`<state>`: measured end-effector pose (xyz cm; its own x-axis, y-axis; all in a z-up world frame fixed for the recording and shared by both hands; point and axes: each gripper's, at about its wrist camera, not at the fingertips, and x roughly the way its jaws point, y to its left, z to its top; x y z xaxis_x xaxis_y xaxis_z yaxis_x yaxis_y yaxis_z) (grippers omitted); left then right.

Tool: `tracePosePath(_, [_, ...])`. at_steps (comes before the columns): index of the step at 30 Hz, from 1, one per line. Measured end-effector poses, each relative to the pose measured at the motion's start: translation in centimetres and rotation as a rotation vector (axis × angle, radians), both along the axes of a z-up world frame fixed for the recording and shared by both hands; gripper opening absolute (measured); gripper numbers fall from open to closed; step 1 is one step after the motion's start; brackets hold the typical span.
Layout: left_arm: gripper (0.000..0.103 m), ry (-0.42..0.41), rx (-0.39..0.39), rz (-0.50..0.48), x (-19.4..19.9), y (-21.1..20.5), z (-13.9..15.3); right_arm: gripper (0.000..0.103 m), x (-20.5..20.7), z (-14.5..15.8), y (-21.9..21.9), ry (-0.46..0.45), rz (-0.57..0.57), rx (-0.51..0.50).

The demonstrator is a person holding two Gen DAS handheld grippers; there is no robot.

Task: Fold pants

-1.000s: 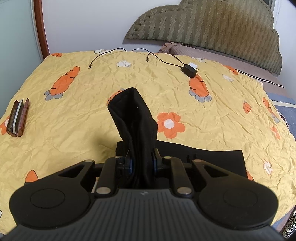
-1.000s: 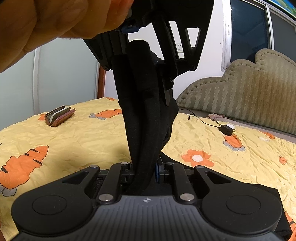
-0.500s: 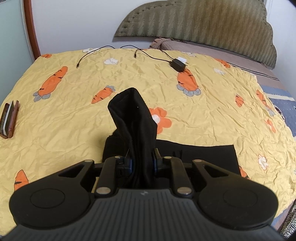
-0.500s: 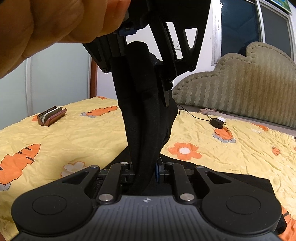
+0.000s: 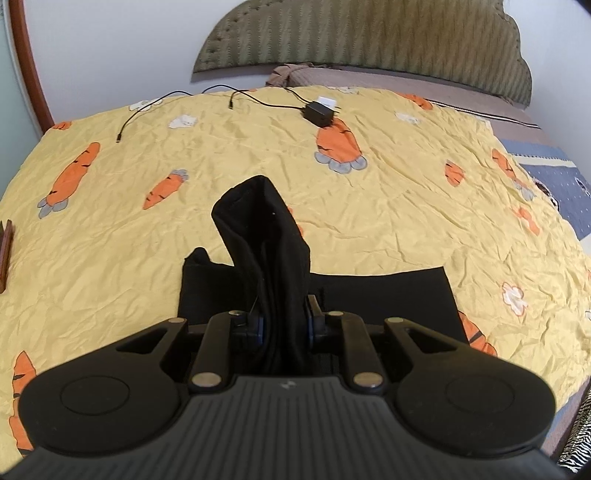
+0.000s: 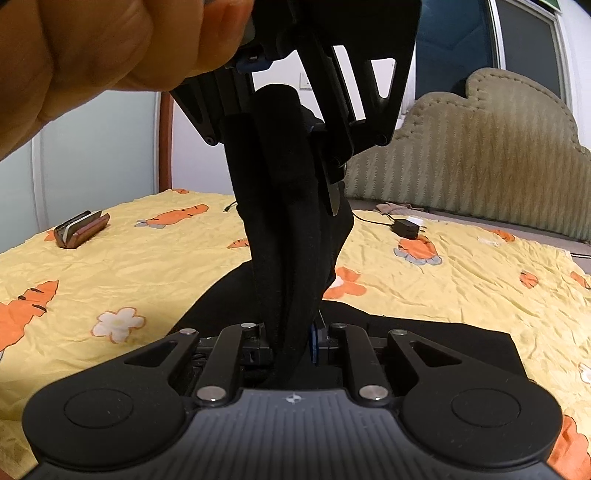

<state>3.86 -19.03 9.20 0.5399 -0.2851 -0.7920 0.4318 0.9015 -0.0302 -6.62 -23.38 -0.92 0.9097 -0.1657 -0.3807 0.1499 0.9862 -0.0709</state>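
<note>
The black pants (image 5: 384,295) lie partly flat on the yellow carrot-print bedspread (image 5: 369,206). My left gripper (image 5: 284,325) is shut on a bunched fold of the pants that stands up in front of it. My right gripper (image 6: 291,339) is shut on the same cloth (image 6: 288,236), which rises in a taut band to the left gripper (image 6: 295,122) held above it by a hand (image 6: 103,55). The flat part of the pants (image 6: 443,343) spreads right of my right gripper.
A black charger with cables (image 5: 319,110) lies at the far side of the bed, also in the right wrist view (image 6: 406,225). A brown wallet-like case (image 6: 81,229) sits on the left. The padded headboard (image 5: 369,33) is behind.
Both grippers have lifted and pulled back over the bed with the cloth still held. More of the flat pants shows below. The wallet has slid to the left edge of the left view.
</note>
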Motion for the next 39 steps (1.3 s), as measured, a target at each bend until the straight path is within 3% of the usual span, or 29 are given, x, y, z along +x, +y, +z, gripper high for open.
tracePosePath(15, [0.017, 0.015, -0.003, -0.087, -1.2, -4.6, -1.2, 0.015, -1.6, -0.8, -3.6, -0.005, -0.082, 0.035])
tracePosePath(28, [0.018, 0.035, 0.060, -0.138, -1.7, -9.0, -3.6, 0.016, -2.3, -2.3, -6.9, 0.007, -0.115, 0.170])
tracePosePath(33, [0.018, 0.038, 0.071, -0.159, -1.9, -10.7, -4.4, 0.016, -2.7, -2.8, -8.6, -0.004, -0.119, 0.270])
tracePosePath(39, [0.018, 0.024, 0.072, -0.167, -1.9, -12.9, -6.0, 0.016, -2.8, -3.8, -12.2, -0.019, -0.130, 0.477])
